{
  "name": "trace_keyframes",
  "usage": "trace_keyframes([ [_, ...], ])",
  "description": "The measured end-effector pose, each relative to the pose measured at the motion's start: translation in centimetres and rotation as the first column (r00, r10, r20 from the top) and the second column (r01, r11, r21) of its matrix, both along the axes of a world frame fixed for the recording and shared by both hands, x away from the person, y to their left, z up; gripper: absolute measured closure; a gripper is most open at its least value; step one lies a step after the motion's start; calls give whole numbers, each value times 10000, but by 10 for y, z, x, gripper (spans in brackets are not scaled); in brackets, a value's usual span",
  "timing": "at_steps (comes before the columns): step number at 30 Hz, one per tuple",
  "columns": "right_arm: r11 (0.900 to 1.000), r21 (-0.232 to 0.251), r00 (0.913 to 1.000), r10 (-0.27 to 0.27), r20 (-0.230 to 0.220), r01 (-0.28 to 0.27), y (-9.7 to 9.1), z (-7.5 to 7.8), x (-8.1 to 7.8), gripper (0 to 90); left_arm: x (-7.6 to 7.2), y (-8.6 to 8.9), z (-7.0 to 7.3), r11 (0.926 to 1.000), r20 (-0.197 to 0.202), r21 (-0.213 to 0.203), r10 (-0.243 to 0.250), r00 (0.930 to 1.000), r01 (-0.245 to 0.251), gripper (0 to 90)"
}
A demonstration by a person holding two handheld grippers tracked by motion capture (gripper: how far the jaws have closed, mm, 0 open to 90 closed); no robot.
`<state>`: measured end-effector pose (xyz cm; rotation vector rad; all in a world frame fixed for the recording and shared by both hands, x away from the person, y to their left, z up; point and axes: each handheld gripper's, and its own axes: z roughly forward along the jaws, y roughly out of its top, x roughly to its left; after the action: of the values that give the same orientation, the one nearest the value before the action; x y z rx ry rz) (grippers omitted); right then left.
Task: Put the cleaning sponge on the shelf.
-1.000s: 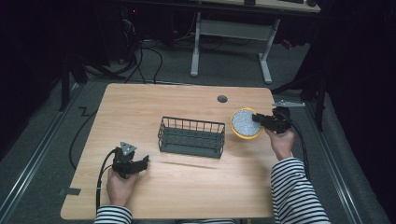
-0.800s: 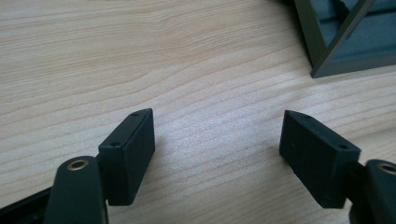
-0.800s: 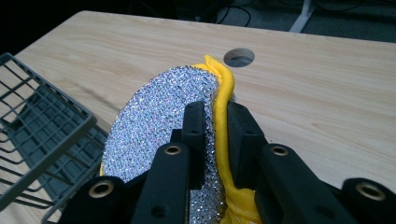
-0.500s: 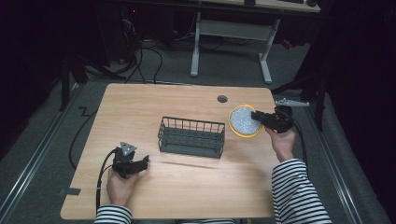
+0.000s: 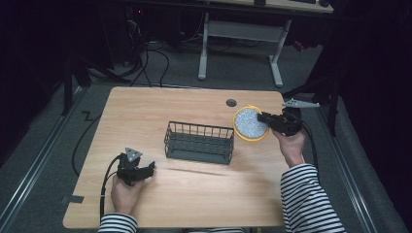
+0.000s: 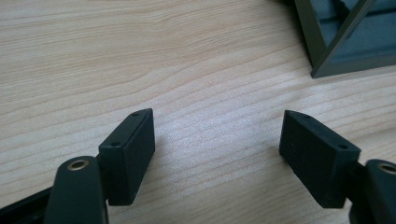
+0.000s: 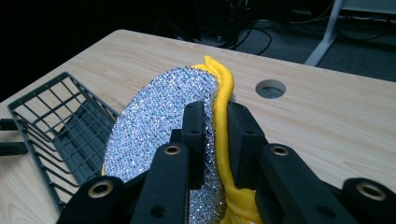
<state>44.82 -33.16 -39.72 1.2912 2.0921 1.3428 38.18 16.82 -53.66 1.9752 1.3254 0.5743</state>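
We have the round scrubber pad (image 5: 250, 124), silver face with a yellow rim, pinched edge-on in our right tongs (image 5: 262, 117), off the bench (image 5: 160, 109) at 3 o'clock of the wire basket (image 5: 198, 142). Left tongs (image 6: 217, 156) are spread, empty, low over the bench at 7 o'clock. Looks like the carry step. Next move: bring the pad over the basket opening toward 9 o'clock, lower it and release.

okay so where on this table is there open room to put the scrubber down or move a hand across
The table is bare across its far left, between the wire basket and the left edge, and along the near edge between the left gripper and the striped sleeve. It is tighter at the far right, where the right gripper holds the scrubber beside the basket and the cable hole.
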Motion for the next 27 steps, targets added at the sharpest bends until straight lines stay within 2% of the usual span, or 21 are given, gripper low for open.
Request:
trace_keyframes([
  [11, 9991, -30, 9989, 433, 199, -432, 26, 8, 5, 783, 0, 0, 0, 10000, -3, -8, 10, 10000, -10, 274],
  [20, 9934, -399, 9936, 1085, 329, -1071, 58, 11, 10, 782, 0, 0, 0, 10000, -4, -14, 7, 10000, -7, 274],
  [27, 9892, -445, 9896, 1408, 288, -1394, 74, 4, 15, 778, 0, 0, 0, 10000, -4, -13, 5, 10000, -5, 274],
])
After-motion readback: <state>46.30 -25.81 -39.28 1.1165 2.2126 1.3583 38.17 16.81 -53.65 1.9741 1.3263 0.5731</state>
